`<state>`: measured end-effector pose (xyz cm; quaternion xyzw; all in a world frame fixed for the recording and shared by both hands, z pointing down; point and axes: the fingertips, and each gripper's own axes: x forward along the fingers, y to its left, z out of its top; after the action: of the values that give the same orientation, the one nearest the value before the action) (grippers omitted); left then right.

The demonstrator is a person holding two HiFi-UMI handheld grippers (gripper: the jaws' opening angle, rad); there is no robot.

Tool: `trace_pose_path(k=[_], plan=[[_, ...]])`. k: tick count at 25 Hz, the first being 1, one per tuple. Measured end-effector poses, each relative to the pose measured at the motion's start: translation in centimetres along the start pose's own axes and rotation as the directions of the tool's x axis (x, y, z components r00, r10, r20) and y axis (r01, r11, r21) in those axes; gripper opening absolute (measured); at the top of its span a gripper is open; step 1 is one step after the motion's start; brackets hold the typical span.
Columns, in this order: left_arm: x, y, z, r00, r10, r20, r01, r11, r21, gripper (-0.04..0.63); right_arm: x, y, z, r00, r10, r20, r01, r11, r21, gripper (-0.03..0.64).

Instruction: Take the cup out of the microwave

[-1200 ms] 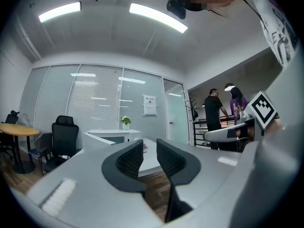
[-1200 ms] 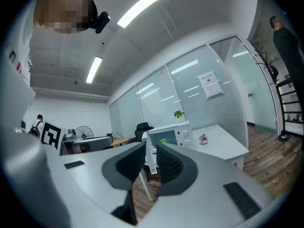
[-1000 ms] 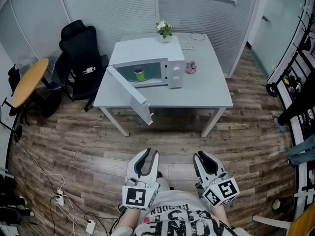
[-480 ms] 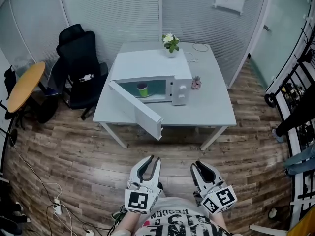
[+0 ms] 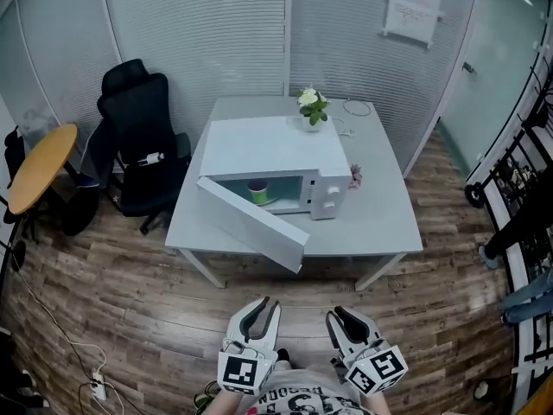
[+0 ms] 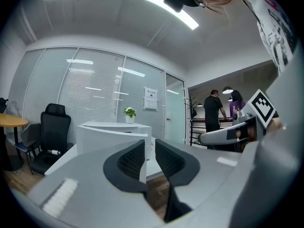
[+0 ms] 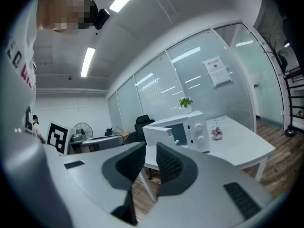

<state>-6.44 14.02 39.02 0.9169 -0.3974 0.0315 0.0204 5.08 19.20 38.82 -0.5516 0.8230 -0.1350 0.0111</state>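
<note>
Though white, table [image 5: 380, 223] on wood floor [image 5: 130, 305]

The left gripper [image 5: 263, 306] and right gripper [image 5: 344, 316] have neared the microwave [image 5: 272, 158] — left jaws just narrowed, nothing between.

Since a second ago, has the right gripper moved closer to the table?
Yes. The right gripper has moved toward the table; the strip of floor between them in the head view is narrower.
</note>
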Motion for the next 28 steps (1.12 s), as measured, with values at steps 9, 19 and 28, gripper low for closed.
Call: trace_pose_path(k=[9, 19, 28], plan=[[1.1, 1.6, 0.3, 1.000, -0.013, 0.015, 0.013, 0.999, -0.030, 0.080, 2.5, 0.0, -0.1, 1.000, -0.010, -0.011, 0.010, 1.000, 0.010, 0.081], [3.4, 3.4, 0.7, 0.997, 0.070, 0.018, -0.068, 0.994, -0.084, 0.080, 5.7, -2.2, 0.4, 0.998, 0.054, -0.037, -0.053, 0.998, 0.019, 0.081], [9.5, 4.0, 2.5, 0.989, 0.138, 0.051, -0.134, 0.988, -0.072, 0.080, 9.3, -7.6, 3.0, 0.992, 0.116, -0.051, -0.117, 0.993, -0.006, 0.081]])
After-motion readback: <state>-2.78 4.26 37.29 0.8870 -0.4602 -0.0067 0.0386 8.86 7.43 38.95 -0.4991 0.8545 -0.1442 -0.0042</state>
